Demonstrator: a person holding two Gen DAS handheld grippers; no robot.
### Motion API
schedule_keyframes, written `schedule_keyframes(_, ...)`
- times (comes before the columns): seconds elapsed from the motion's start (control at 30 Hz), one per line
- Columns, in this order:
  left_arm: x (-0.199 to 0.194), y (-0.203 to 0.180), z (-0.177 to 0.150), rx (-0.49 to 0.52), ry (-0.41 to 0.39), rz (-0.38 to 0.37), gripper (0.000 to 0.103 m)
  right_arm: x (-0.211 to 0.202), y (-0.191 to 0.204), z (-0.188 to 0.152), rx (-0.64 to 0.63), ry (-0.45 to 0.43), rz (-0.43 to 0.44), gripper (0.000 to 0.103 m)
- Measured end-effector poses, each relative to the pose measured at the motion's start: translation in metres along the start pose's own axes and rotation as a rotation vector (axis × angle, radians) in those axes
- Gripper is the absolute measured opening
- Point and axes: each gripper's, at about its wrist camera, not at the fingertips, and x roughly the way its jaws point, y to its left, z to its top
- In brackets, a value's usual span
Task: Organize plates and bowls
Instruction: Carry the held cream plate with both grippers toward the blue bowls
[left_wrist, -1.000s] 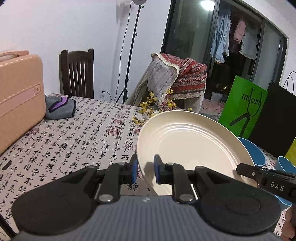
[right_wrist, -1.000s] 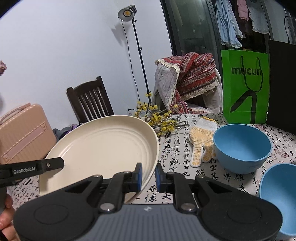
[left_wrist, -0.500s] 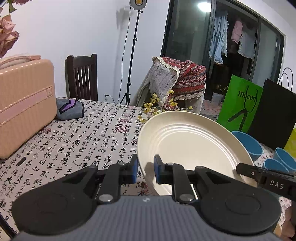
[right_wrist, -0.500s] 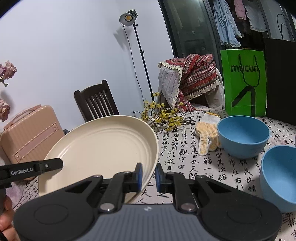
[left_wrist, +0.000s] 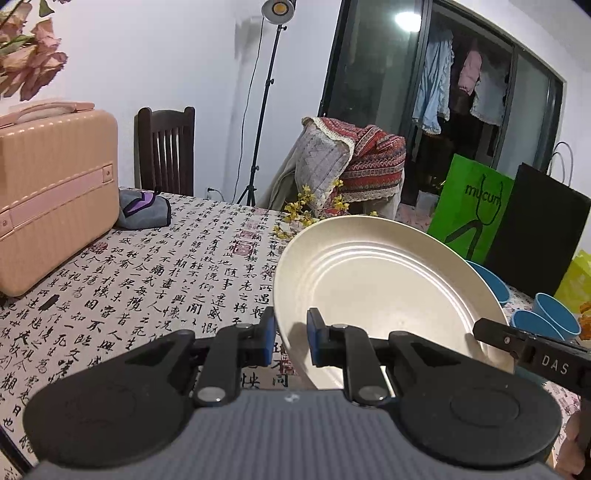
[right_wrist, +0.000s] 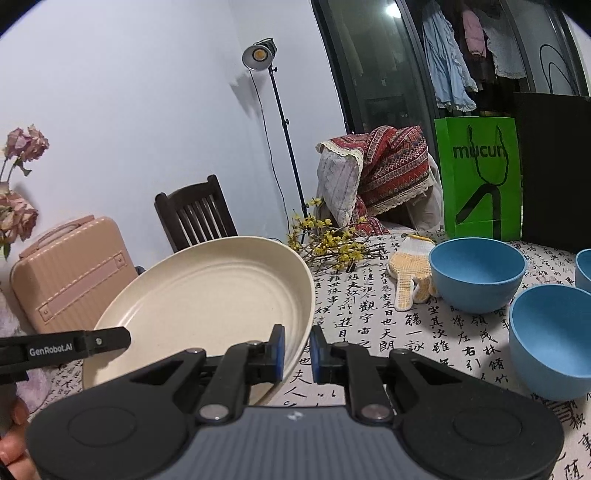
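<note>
Here we hold the cream plate (left_wrist: 376, 291) above the table (left_wrist: 155, 273): left gripper (left_wrist: 290, 341) and right gripper (right_wrist: 296, 349) are clamped on opposite rim edges.

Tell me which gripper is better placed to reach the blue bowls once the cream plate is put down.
Right. The right gripper clamps the round cream plastic plate on the rim nearest the round blue bowls, which stand just to that side. The left gripper grips the opposite rim, with the plate between it and them.

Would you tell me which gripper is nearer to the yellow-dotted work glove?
Right. The right gripper holds the cream plate's rim beside the glove; the left gripper holds the rim opposite, farther away.
</note>
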Motion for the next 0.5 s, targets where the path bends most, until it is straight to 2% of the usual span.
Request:
schedule_keyframes(0.17, -0.012, 0.0, -0.007, 0.005, -0.009, -0.018, 0.017, -0.011, -0.001, -0.006, 0.019, -0.015, 0.002, 0.013)
schedule_keyframes(0.5, -0.033, -0.002, -0.014, -0.006, -0.044, 0.005, 0.017, -0.023, 0.004, -0.02, 0.002, -0.026, 0.007, 0.013)
